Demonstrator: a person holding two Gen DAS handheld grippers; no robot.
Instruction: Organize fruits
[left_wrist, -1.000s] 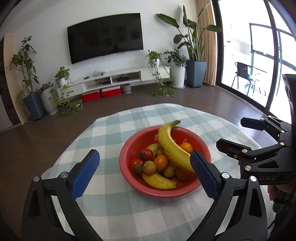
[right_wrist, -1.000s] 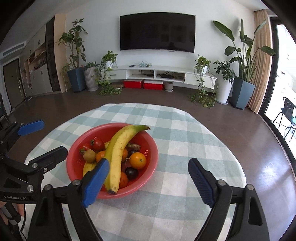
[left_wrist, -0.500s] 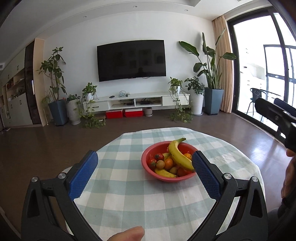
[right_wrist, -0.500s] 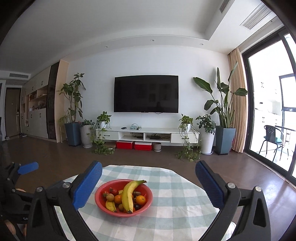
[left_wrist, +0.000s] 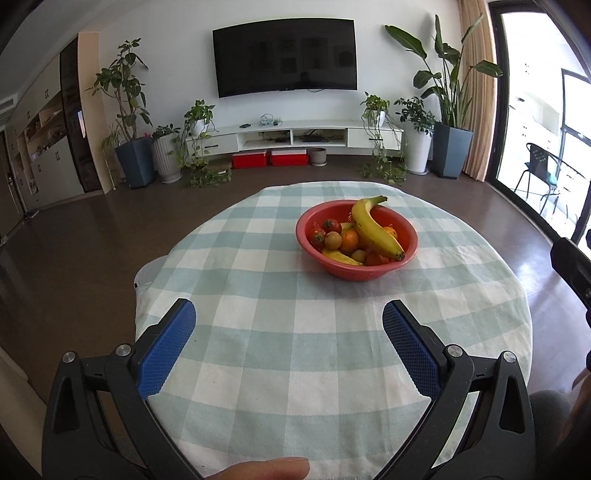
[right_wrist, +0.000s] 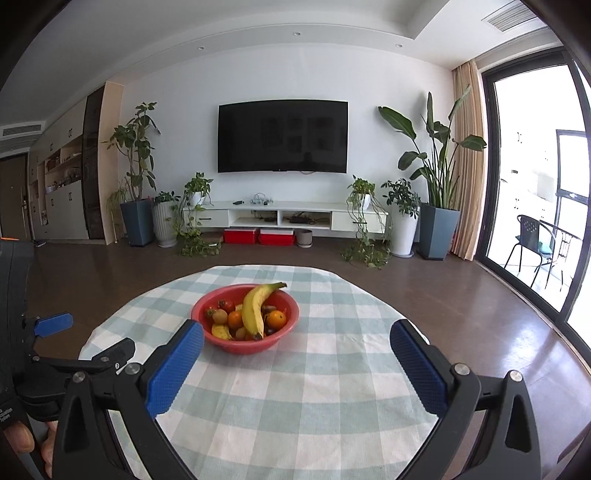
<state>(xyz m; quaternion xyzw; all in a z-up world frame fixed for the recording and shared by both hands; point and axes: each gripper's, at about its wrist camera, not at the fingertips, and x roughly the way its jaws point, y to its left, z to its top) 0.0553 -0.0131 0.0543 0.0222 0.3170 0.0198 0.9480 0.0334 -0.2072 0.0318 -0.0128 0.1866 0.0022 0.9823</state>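
Observation:
A red bowl (left_wrist: 369, 271) stands on the round checked table (left_wrist: 280, 332); it also shows in the right wrist view (right_wrist: 236, 347). It holds a large banana (left_wrist: 373, 230) lying across the top, a smaller banana (left_wrist: 340, 256), oranges (left_wrist: 349, 240), tomatoes (left_wrist: 330, 225) and small brown fruits. My left gripper (left_wrist: 289, 349) is open and empty, low over the near part of the table, well short of the bowl. My right gripper (right_wrist: 297, 367) is open and empty, also short of the bowl, which lies ahead to its left.
The table is covered by a green and white cloth (right_wrist: 295, 387). Brown floor surrounds it. A TV (right_wrist: 282, 136), a low white cabinet (right_wrist: 284, 218) and potted plants (right_wrist: 436, 192) line the far wall. A glass door (right_wrist: 535, 206) is at the right.
Both grippers have pulled back from the bowl and then tilted down toward the table again. The bowl and fruit have not moved. Both grippers stay open.

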